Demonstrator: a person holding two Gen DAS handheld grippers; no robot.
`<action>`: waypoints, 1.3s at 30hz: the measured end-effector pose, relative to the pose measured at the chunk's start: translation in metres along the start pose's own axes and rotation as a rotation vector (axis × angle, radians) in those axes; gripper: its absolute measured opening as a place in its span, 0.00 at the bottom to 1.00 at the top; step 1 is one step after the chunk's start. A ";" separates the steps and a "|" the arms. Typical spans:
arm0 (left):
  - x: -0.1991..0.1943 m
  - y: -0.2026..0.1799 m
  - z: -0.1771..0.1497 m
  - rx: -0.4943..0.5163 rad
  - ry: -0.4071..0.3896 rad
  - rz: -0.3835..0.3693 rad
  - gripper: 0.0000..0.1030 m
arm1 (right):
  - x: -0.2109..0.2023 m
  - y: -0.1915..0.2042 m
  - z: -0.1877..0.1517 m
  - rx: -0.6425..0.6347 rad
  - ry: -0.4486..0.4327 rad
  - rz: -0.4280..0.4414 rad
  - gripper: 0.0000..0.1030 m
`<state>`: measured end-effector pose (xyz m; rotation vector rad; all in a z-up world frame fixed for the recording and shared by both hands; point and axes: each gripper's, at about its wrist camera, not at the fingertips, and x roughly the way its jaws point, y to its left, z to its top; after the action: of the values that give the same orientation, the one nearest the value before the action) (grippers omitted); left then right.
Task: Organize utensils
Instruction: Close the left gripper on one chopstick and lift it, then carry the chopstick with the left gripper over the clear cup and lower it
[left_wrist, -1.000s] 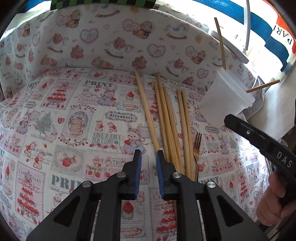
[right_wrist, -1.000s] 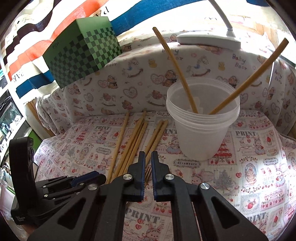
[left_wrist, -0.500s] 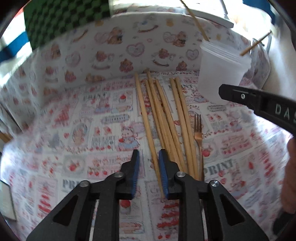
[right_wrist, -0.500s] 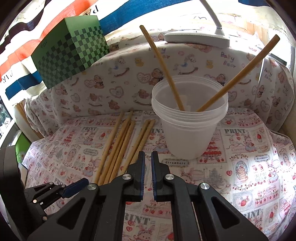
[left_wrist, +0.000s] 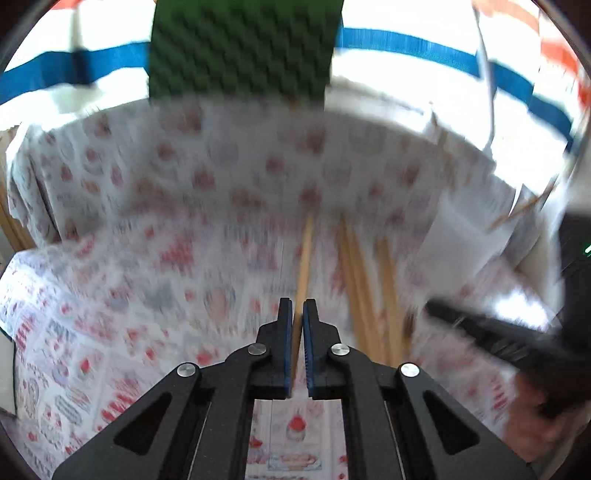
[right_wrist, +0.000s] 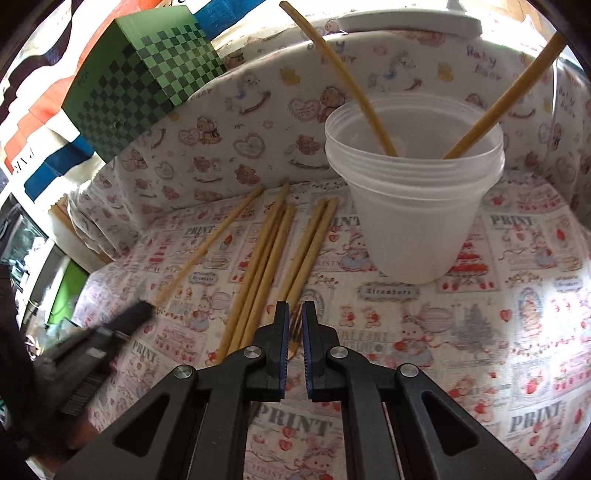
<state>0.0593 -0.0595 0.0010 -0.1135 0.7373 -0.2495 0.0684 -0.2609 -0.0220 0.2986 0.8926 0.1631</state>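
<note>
Left tongs clamped on one chopstick pointing straight ahead along them, right tongs shut, empty.

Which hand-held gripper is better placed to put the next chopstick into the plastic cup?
Left. The left hand-held gripper is already shut on a chopstick. The right hand-held gripper is shut and empty, facing the plastic cup.
</note>
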 end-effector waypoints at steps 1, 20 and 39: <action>-0.008 0.002 0.001 -0.009 -0.037 -0.009 0.04 | 0.001 -0.001 0.000 0.004 -0.001 0.000 0.07; -0.076 0.017 0.008 -0.083 -0.359 -0.035 0.04 | 0.033 0.009 0.002 -0.023 0.009 -0.052 0.13; -0.105 0.029 0.010 -0.112 -0.519 -0.021 0.03 | -0.095 0.033 -0.005 -0.138 -0.555 -0.199 0.02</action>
<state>-0.0034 -0.0034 0.0708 -0.2809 0.2333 -0.1871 0.0047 -0.2537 0.0561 0.1135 0.3546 -0.0443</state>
